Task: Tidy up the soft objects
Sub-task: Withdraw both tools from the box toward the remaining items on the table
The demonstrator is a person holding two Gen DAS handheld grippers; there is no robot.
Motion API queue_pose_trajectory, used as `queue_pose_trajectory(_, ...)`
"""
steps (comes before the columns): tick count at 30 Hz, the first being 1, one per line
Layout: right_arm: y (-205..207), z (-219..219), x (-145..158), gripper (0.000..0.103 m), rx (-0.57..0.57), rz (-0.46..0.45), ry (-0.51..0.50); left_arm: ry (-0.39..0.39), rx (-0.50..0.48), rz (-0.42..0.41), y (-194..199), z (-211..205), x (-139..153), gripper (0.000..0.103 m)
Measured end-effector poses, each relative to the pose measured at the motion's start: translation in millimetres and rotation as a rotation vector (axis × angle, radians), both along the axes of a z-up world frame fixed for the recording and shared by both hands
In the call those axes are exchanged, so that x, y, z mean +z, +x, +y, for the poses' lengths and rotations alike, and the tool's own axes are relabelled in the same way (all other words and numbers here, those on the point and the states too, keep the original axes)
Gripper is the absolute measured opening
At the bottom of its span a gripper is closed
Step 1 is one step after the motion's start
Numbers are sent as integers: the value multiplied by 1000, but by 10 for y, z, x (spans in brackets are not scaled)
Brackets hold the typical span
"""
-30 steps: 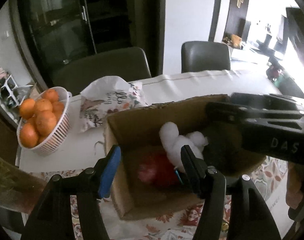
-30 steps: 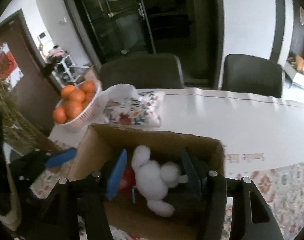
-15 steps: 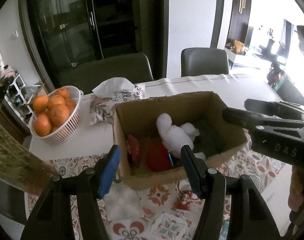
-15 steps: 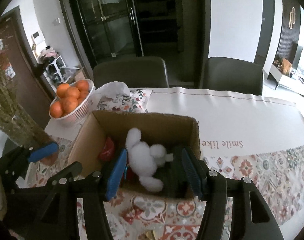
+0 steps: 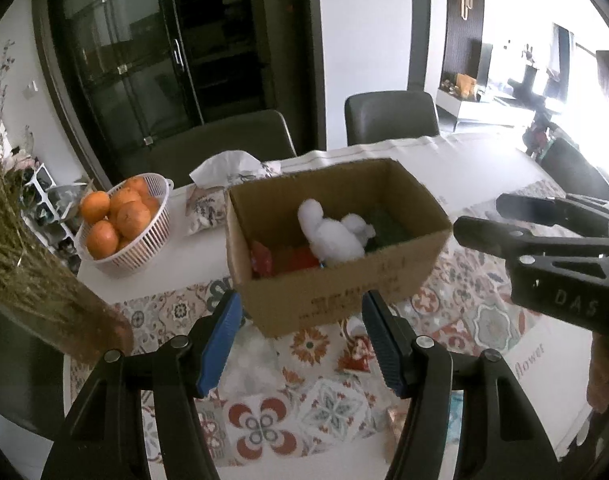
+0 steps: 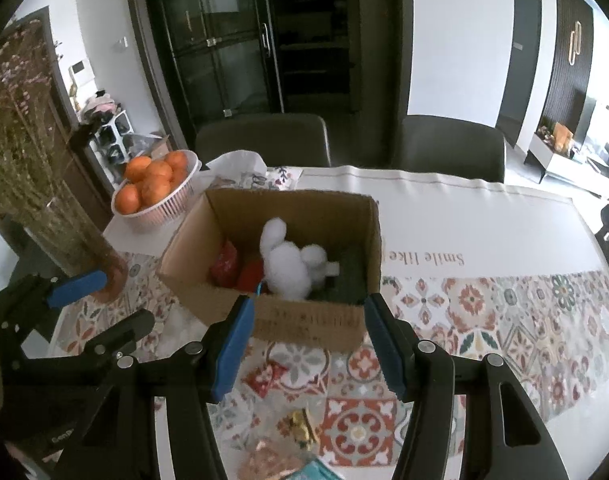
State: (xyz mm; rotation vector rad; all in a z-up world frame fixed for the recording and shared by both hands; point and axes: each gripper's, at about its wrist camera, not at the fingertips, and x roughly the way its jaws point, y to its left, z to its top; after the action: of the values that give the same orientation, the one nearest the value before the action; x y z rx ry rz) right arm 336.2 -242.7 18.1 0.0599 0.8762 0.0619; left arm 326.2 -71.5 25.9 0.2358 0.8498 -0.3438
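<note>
1. Left wrist view: the left gripper (image 5: pixel 300 334) is held half open and empty, short of the box (image 5: pixel 336 304), which is seen on the patterned table (image 5: pixel 480 320).
2. Right wrist view: the right gripper (image 6: pixel 310 340) is likewise held half open with nothing gripped.
3. A white plush (image 6: pixel 290 268), red items (image 6: pixel 240 270) and a dark green piece (image 6: pixel 350 276) are seen inside the box; small items (image 6: pixel 300 426) are left on the table nearer the grippers.
4. The step is judged a pause between placements; next, a loose item must be reached, gripped and carried into the box.
</note>
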Motion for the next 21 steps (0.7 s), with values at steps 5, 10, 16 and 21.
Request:
queue_pose_trajectory(5, -257, 14, -30, 59, -4, -2, -3, -3, -13, 16, -248, 22, -49, 62)
queue_pose_trajectory(10, -481, 17, -90, 59, -8, 12, -3, -17, -19, 40, -458, 41, -136, 62)
queue_pose_trajectory(16, -746, 12, -201, 59, -4, 25, -16, -25, -33, 83, -678, 13, -279, 62)
queue_pose_trajectory(21, -946, -11, -317, 59, 11, 46, -50, -12, -38, 102, -852, -26, -393, 62)
